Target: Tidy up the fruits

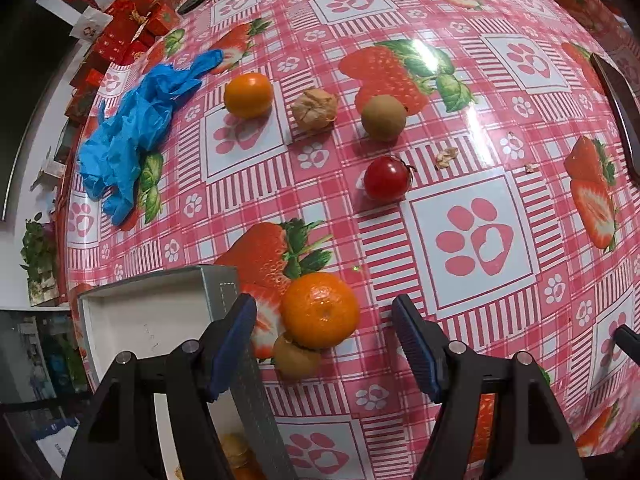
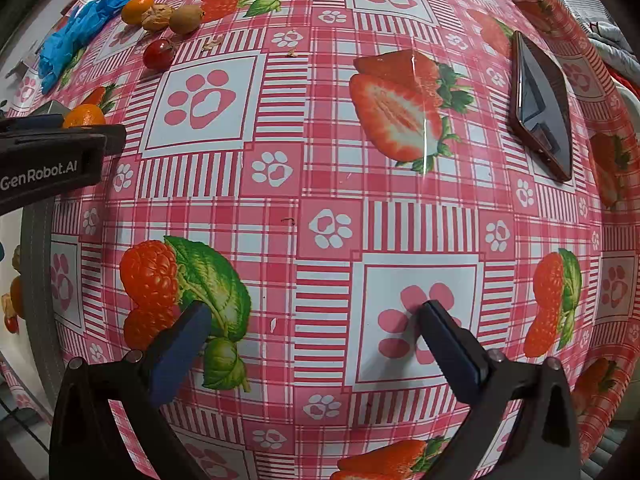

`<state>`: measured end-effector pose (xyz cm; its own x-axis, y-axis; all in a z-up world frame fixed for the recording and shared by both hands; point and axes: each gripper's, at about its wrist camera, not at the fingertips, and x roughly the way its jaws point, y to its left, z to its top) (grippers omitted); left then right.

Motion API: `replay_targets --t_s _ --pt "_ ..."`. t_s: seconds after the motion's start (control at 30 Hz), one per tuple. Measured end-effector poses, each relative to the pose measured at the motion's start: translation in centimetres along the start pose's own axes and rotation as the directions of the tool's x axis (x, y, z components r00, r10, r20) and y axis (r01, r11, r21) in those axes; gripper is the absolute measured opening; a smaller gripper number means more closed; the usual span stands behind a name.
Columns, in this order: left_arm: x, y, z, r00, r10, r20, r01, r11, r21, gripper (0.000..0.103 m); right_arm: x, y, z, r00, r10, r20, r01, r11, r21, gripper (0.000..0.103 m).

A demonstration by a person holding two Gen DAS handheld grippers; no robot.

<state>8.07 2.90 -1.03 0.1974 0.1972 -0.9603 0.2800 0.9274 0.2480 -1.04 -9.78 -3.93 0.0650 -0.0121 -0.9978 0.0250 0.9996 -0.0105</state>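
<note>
My left gripper (image 1: pixel 322 306) points down over a mandarin (image 1: pixel 320 310), which sits between its open fingers with a gap on each side. A small brown fruit (image 1: pixel 295 360) rests against the mandarin's near side. Just left of them stands a grey box (image 1: pixel 140 320) with a white inside and some fruit in its near end. Farther off lie a small orange (image 1: pixel 248 94), a walnut (image 1: pixel 314 109), a brown round fruit (image 1: pixel 384 117) and a cherry tomato (image 1: pixel 387 178). My right gripper (image 2: pixel 314 316) hangs open over bare tablecloth, holding nothing.
A crumpled blue glove (image 1: pixel 136 120) lies at the table's far left edge, with red boxes (image 1: pixel 132 28) behind it. A phone (image 2: pixel 540 108) lies on the right side of the table. Walnut crumbs (image 1: pixel 446 157) sit near the tomato. The strawberry-print tablecloth (image 2: pixel 320 200) covers the table.
</note>
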Motion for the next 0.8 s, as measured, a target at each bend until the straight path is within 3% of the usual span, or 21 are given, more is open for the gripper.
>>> replay_targets --t_s 0.53,0.8 --pt "-3.8 0.3 -0.3 0.994 0.057 0.096 -0.055 0.998 -0.029 0.073 0.0 0.0 0.0 1.0 0.0 0.0 0.0 1.0 0.0 0.103" --pt "-6.2 1.0 -0.1 0.985 0.011 0.172 0.005 0.996 -0.092 0.073 -0.1 0.0 0.0 1.0 0.0 0.0 0.0 1.0 0.0 0.103"
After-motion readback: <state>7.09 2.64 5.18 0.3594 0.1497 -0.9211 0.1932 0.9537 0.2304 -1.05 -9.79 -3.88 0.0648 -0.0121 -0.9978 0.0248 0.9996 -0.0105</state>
